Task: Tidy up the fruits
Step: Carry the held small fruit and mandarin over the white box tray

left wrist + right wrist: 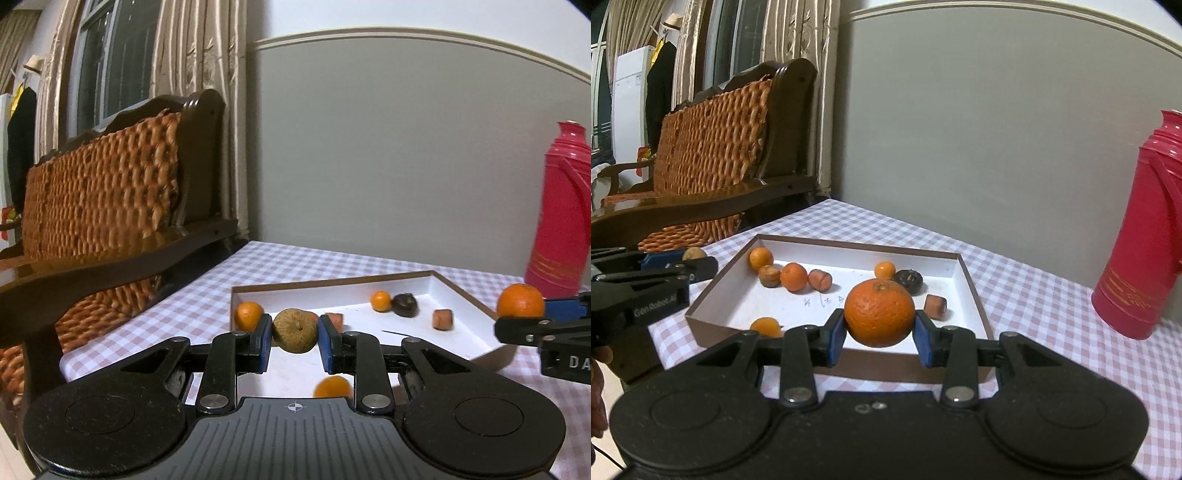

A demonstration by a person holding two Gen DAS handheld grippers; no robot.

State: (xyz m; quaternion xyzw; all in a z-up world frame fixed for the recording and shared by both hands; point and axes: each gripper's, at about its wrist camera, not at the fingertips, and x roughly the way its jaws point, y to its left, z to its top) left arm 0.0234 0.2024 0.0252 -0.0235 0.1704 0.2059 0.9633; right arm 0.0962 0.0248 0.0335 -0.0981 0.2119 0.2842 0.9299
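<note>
Above the near edge of the shallow white box (971, 291) with brown walls, on the pink-and-white checked table (1034, 295): a large orange (879, 313), bright, pebbled skin, small stem scar on top, clamped between the blue pads of the right tool (880, 332). Off the box's left side, held clear of the table in the left tool (294, 332): a brownish-green speckled fruit (295, 329), dull and rough, short stem facing the camera, gripped tight at both flanks by blue pads.

Inside the box, toward its far left corner: a small orange (761, 258), touching a tan-brown round fruit (769, 276), next to it a mid-sized orange (793, 277), then a reddish, wrinkled fruit (820, 279) lying on its side. Toward the far right: a tiny orange (885, 270) just beside a dark, nearly black fruit (908, 281), and nearer the right wall a reddish-brown stubby piece (935, 306). Near the box's front left corner: another small orange (767, 326), partly hidden behind the tool's linkage. Faint pen marks on the white floor of the box.

At the table's right edge: a tall pink thermos (1141, 236), upright, well apart from the box. Beyond the table's left edge: a dark wooden chair (713, 147) with woven orange cushion.
</note>
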